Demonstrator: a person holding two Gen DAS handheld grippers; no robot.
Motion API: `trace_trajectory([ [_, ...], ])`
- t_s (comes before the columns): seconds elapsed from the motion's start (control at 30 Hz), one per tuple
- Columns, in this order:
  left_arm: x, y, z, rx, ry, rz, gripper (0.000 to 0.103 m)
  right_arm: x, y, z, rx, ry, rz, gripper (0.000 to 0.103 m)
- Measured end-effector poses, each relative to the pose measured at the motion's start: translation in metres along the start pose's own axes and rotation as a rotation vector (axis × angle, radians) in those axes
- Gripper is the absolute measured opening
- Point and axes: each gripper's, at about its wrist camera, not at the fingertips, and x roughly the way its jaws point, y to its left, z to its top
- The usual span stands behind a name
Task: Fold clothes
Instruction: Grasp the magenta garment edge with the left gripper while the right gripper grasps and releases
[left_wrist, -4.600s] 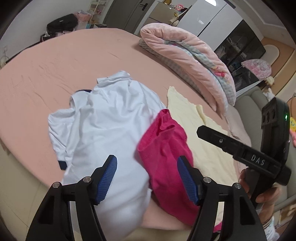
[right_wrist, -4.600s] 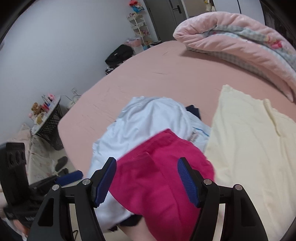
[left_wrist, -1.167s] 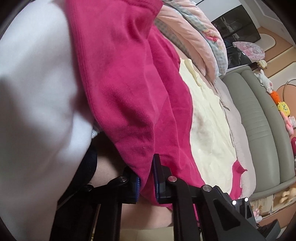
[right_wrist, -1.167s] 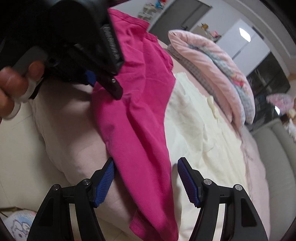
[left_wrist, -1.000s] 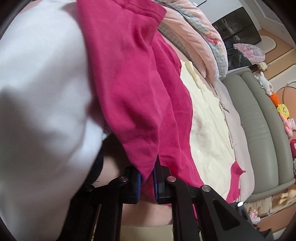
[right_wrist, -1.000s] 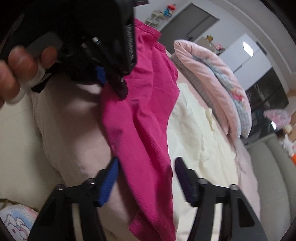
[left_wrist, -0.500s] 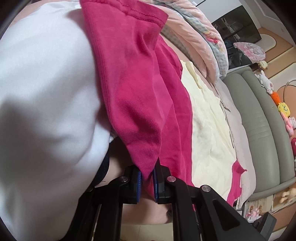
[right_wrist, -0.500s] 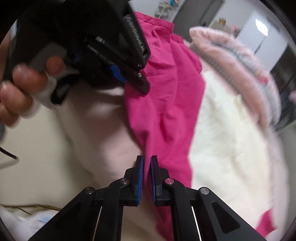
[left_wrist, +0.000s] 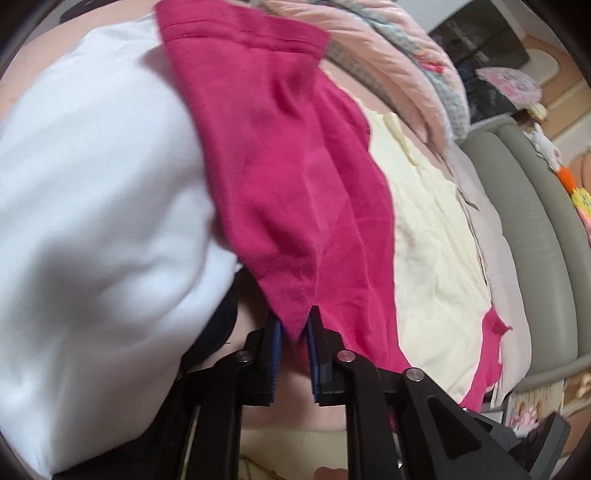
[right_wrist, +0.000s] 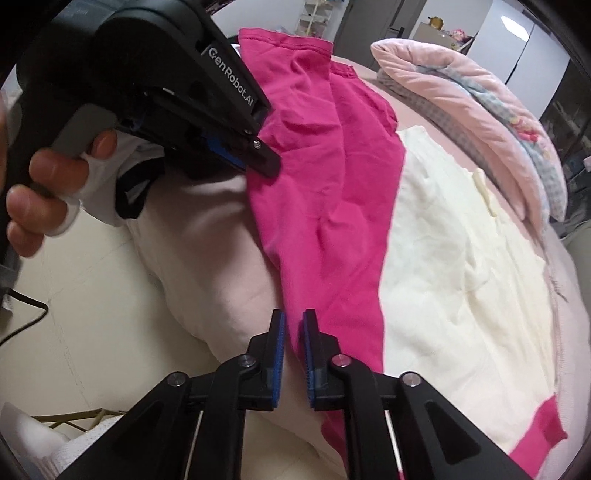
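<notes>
1. Left wrist view, nearest: the left tongs (left_wrist: 293, 332) are clenched on a pointed corner of the pink garment (left_wrist: 280, 177), the blue pads squeezing the knit edge between them.
2. Right wrist view, nearest: the right tongs (right_wrist: 293, 343) are pinched on a lower stretch of the same pink garment (right_wrist: 325, 192), along its near edge where it hangs over the side of the bed (right_wrist: 207, 266). A hand (right_wrist: 48, 192) grips the other tool's trigger at upper left.
3. The garment runs from both grips up and away across the bed, draped over a pale yellow cloth (right_wrist: 461, 266) and beside a white garment (left_wrist: 92, 203).
4. Judging by the fine ribbed knit and loose creases, it is light, soft and limp; it will sag between two holds and stretch a little if pulled. Hems and corners are the sound places to hold, since the stitched edge resists slipping better than a single layer mid-panel.
5. The yellow cloth looks crinkled and thin; the bed cover is smooth and matte.
6. Farthest, a plush pink quilt (right_wrist: 461, 88) lies folded in a thick roll with a checked lining.
</notes>
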Motion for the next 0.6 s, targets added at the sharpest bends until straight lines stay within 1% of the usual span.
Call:
trace_trajectory([
  [0.03, 0.000, 0.002, 0.001, -0.016, -0.002, -0.004, 0.027, -0.002, -0.001, 0.001, 0.004, -0.007, 0.001, 0.041],
  [0.07, 0.000, 0.004, 0.001, -0.032, -0.008, -0.015, 0.043, -0.003, -0.002, 0.002, 0.008, -0.016, 0.001, 0.053],
  [0.1, 0.000, 0.005, 0.001, -0.047, -0.015, -0.029, 0.052, -0.005, -0.004, 0.004, 0.014, -0.023, 0.002, 0.057],
  [0.17, -0.001, 0.008, 0.000, -0.074, -0.030, -0.058, 0.056, -0.009, -0.009, 0.005, 0.038, -0.036, 0.001, 0.057],
  [0.27, 0.004, 0.011, 0.005, -0.101, -0.041, -0.071, 0.057, -0.009, -0.021, 0.010, 0.075, -0.028, 0.003, 0.057],
  [0.47, 0.012, 0.011, 0.011, -0.137, -0.042, -0.044, 0.057, -0.009, -0.044, 0.012, 0.132, 0.014, -0.047, 0.058],
  [0.6, 0.017, 0.012, 0.015, -0.160, -0.043, -0.022, 0.057, -0.008, -0.053, 0.010, 0.140, 0.036, -0.078, 0.058],
])
